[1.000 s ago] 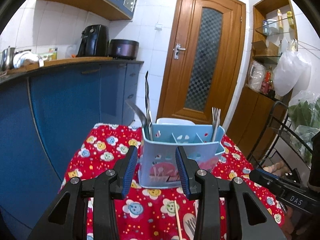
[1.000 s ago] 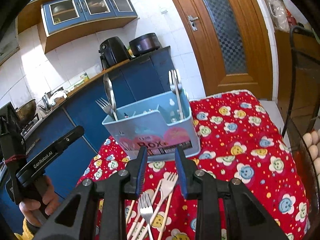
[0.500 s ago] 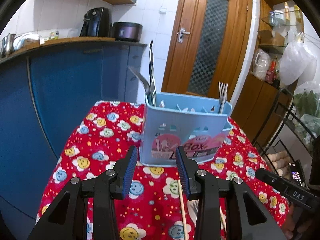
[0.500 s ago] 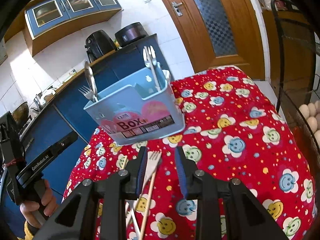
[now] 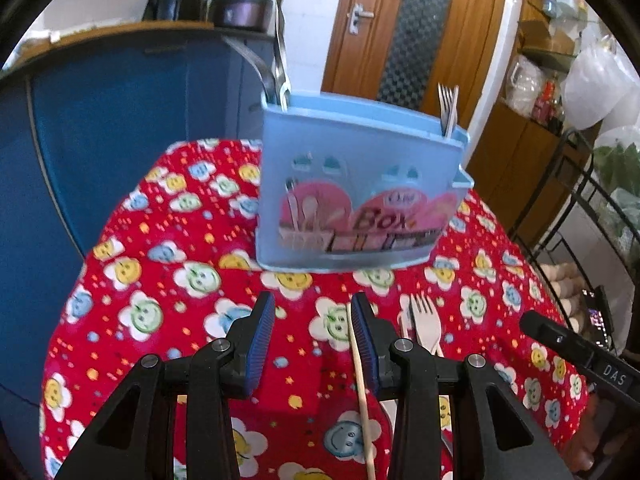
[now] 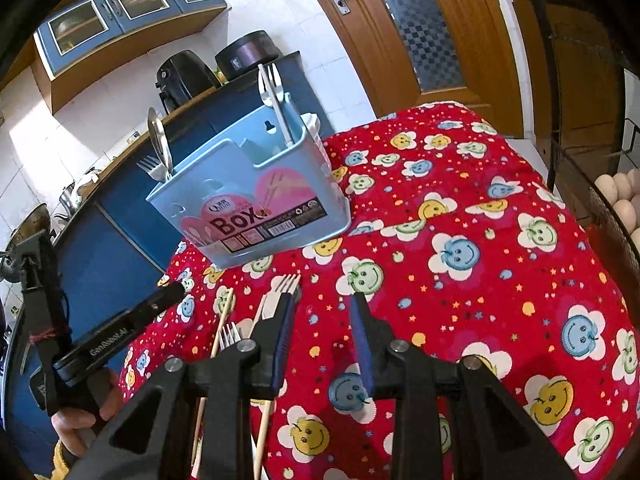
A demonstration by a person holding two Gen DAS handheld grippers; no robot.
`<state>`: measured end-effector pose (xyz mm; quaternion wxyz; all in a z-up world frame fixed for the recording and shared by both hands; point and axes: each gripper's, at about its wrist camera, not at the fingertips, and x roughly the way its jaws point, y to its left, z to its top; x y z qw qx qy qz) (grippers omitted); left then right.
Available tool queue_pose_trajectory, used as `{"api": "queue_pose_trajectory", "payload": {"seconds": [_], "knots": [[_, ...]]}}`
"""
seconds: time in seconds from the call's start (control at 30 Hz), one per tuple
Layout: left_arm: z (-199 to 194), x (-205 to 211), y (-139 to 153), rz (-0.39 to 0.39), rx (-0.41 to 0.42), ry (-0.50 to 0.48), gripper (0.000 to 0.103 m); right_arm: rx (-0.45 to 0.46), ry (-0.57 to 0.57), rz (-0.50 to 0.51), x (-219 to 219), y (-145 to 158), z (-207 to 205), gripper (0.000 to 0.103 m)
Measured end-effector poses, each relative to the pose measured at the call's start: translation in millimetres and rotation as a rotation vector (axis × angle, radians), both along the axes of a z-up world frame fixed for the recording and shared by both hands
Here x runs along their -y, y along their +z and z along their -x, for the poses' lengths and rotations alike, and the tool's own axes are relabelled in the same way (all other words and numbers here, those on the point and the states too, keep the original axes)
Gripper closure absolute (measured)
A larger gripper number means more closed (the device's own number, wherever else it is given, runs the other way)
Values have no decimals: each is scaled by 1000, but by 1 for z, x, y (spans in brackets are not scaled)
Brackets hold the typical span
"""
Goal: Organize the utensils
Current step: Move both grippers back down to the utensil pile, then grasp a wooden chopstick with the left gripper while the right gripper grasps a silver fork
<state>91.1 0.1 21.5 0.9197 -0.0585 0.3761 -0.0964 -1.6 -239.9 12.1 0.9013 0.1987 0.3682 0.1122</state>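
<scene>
Our left gripper (image 5: 312, 320) hangs with its blue pads spread and nothing between them; a wooden chopstick (image 5: 360, 376) lies on the cloth just under its right finger. Our right gripper (image 6: 322, 328) is likewise spread and empty, above the red smiley tablecloth (image 6: 480, 240), with a pale wooden fork (image 6: 280, 296) just beside its left finger and a smaller fork (image 6: 229, 334) and more sticks further left. Beyond both stands the blue utensil box (image 6: 248, 204), upright near the far edge, with a spoon (image 6: 158, 140) and fork in its left compartment and a metal fork (image 6: 271, 88) in its right.

We judge the step in hand to be picking a loose utensil off the cloth. To do it well, we should centre one stick or fork between the pads, come down low enough to pinch a thin piece lying flat, and avoid catching its neighbours, since they lie crowded together.

Compared with a second ago, both grippers have drawn back from the box and tipped downward, so the loose utensils now show ahead of the fingers; the box has not moved.
</scene>
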Motion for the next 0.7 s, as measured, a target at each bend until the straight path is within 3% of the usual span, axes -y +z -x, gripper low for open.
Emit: {"api": "queue_pose_trajectory", "payload": {"seconds": [0.63,0.7], "knots": [[-28,31,-36,-93,-173,-99,63,-31,-16,-25,14,-12,2,72],[-29,33,-36,-108,-173,-116,69,-33,-17,-26,15,-12,2,72]]}}
